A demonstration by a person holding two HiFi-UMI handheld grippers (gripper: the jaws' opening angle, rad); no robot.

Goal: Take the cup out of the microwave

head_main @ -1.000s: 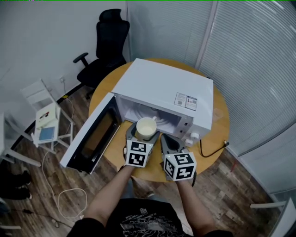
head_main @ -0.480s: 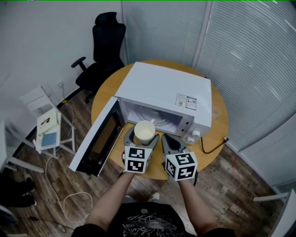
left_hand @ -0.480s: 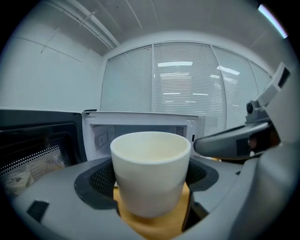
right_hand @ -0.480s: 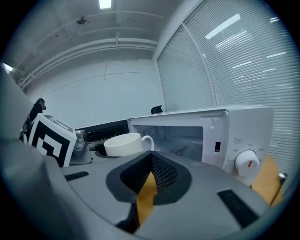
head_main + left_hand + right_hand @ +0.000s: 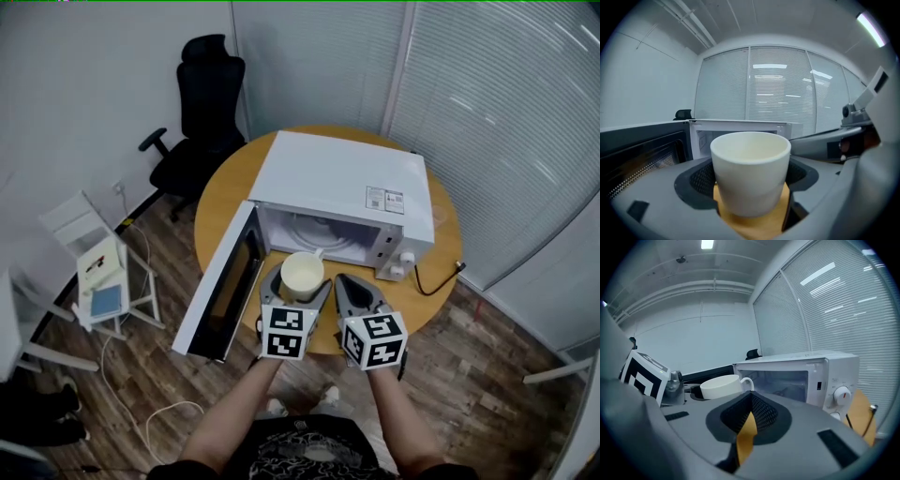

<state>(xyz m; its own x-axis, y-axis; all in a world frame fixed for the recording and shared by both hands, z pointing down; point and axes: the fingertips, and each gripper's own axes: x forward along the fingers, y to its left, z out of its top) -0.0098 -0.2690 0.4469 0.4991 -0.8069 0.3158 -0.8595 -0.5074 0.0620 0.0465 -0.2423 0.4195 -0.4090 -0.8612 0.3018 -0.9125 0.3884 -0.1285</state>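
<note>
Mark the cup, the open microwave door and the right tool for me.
Cream ceramic cup (image 5: 750, 173): left gripper view, on its outer wall.
Open white microwave door (image 5: 228, 286): head view, on its dark inner window.
Grey right tool (image 5: 750, 404): right gripper view, where its shut jaws meet.

Black T-shirt (image 5: 298, 457) with a pale chest print. Beyond the T-shirt, the grey left gripper (image 5: 301, 283) and right gripper (image 5: 350, 284) each bear a white cube (image 5: 285, 331) with black square markers, and dark mesh pads (image 5: 761, 411).
</note>
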